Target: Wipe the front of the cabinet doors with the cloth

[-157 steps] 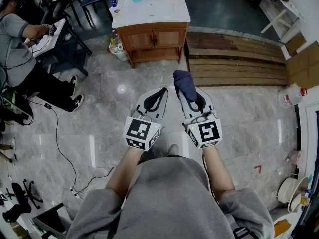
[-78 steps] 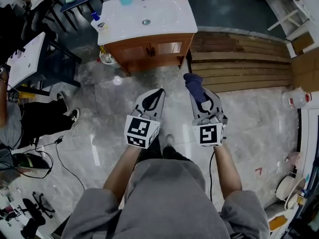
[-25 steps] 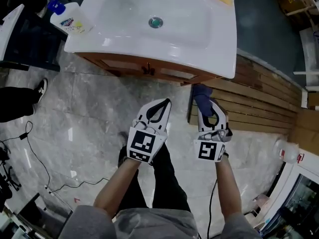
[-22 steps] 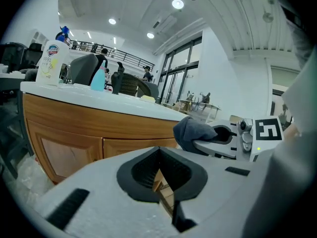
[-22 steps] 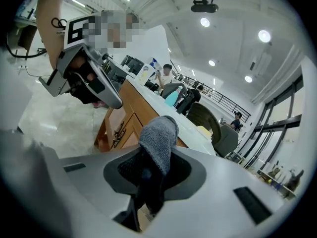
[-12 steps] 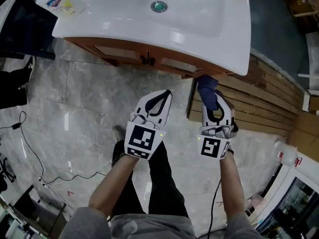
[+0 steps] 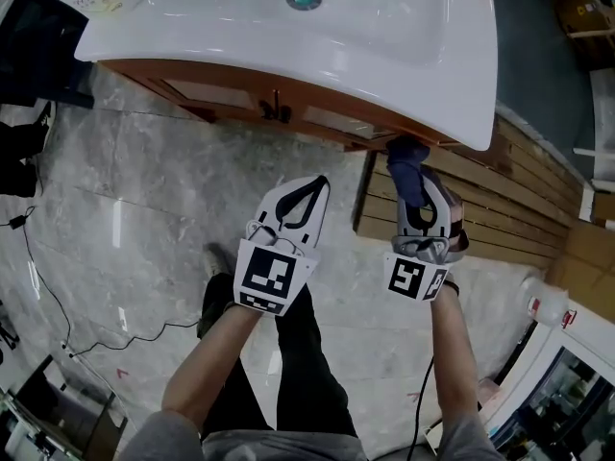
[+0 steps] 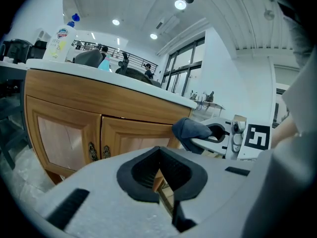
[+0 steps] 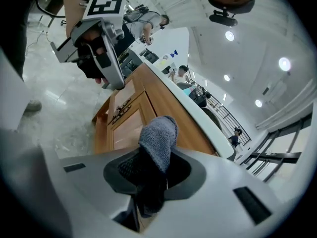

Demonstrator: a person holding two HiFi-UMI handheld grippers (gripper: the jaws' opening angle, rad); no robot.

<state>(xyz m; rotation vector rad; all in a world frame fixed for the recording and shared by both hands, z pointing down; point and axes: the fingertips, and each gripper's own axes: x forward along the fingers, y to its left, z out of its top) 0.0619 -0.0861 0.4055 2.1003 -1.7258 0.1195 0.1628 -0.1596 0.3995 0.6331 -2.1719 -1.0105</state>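
Two hand-held grippers point toward 12 o'clock in the head view, at a warm-brown wooden vanity cabinet [image 7: 231, 89] under a glossy white ceramic basin top [image 7: 384, 46]. The left gripper [image 7: 315, 186] has its jaws brought together to a thin slit, with nothing between them. In the left gripper view the two panelled cabinet doors [image 8: 62, 133] fill the 9 o'clock side, with their small metal handles [image 8: 91, 151] paired at the middle seam.

The right gripper [image 7: 413, 182] is clamped on a dark blue terry cloth [image 9: 159, 133], whose folded end pokes out past the tips. In the head view that cloth sits at 1 o'clock from the frame centre, under the basin's overhang at the cabinet's right-hand corner. It looks close against the wood, though contact cannot be confirmed from here. The right gripper view shows both doors off at 9 o'clock of the cloth.

A white plastic bottle with a blue cap [image 8: 61, 36] stands on the left end of the basin top, at 11 o'clock. Pale brown slatted wooden boards [image 7: 509, 200] lie on the grey marble floor [image 7: 125, 200] at 3 o'clock of the cabinet.
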